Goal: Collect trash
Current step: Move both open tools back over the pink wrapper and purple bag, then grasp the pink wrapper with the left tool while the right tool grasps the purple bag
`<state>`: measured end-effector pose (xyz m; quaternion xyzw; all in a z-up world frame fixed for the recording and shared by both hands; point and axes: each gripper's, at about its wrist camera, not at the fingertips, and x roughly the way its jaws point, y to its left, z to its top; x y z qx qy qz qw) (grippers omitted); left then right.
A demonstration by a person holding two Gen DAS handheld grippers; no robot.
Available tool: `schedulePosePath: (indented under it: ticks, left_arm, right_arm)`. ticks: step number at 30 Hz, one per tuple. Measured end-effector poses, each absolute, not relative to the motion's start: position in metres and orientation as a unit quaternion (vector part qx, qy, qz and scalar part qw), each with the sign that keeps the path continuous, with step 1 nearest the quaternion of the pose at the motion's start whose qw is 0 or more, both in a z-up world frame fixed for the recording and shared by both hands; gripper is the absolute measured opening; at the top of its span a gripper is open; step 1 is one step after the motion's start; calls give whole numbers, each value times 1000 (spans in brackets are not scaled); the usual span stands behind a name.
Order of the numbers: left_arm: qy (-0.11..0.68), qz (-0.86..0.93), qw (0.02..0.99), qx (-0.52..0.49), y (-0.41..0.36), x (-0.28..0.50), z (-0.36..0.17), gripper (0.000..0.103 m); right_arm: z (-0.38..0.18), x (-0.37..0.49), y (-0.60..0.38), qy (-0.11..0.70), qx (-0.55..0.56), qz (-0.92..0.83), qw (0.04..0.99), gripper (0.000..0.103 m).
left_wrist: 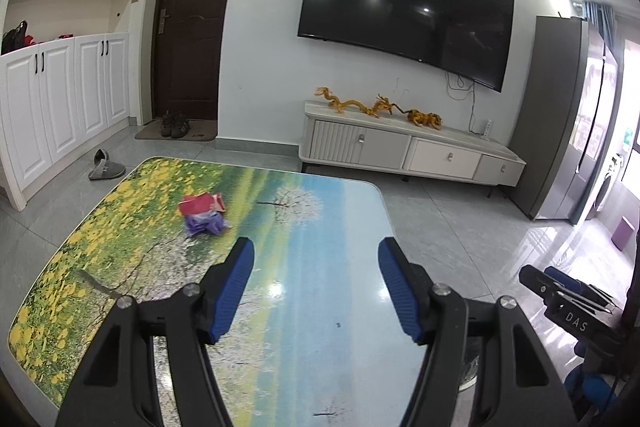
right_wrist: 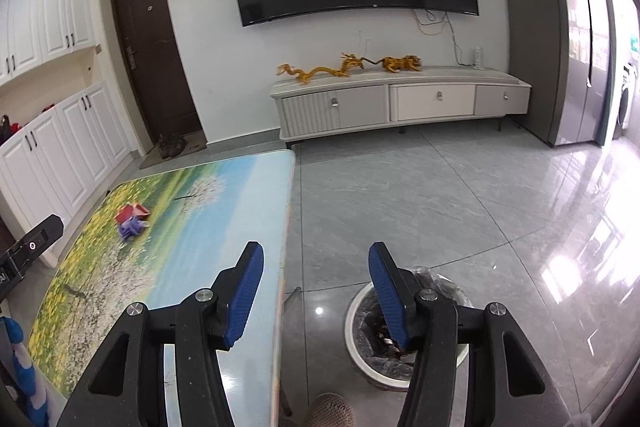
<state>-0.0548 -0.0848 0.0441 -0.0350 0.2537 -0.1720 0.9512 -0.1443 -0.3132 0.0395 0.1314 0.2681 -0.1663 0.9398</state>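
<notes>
Two bits of trash lie together on the flower-printed table (left_wrist: 328, 307): a crumpled red wrapper (left_wrist: 200, 203) and a purple crumpled piece (left_wrist: 206, 223) just in front of it. The red wrapper (right_wrist: 130, 213) and the purple piece (right_wrist: 131, 227) also show in the right wrist view. My left gripper (left_wrist: 316, 251) hangs open over the table, to the right of the trash and nearer, with nothing between its fingers. My right gripper (right_wrist: 316, 255) is open and empty beyond the table's right edge, above a white bin (right_wrist: 354, 311) lined with a dark bag that holds some scraps.
The table (right_wrist: 224, 211) ends at a straight right edge beside grey tiled floor. A woven round thing (right_wrist: 330, 409) sits at the bottom edge. A TV console (left_wrist: 412, 147), a dark door, white cabinets, a slipper (left_wrist: 105, 166) and a fridge stand around the room.
</notes>
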Motion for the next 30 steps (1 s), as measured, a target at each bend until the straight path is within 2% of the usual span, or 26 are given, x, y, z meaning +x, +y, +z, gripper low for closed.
schedulePosePath:
  ticks: [9, 19, 21, 22, 24, 30]
  left_arm:
    - [294, -147, 943, -55, -27, -18, 6, 63]
    - [341, -159, 925, -40, 28, 73, -29, 63]
    - [342, -172, 923, -27, 30, 93, -32, 65]
    - [341, -176, 923, -20, 30, 104, -32, 72]
    - [338, -195, 920, -4, 28, 127, -32, 77]
    - [377, -250, 892, 11, 22, 208, -41, 77]
  right_arm:
    - [35, -97, -273, 295, 112, -106, 943, 52]
    - [3, -14, -242, 339, 99, -9, 936, 53]
    - [-4, 5, -234, 346, 95, 16, 933, 55]
    - [-8, 15, -229, 350, 92, 30, 932, 56]
    - [-15, 34, -222, 355, 85, 55, 929, 56]
    - [-34, 84, -205, 375, 72, 121, 916, 56]
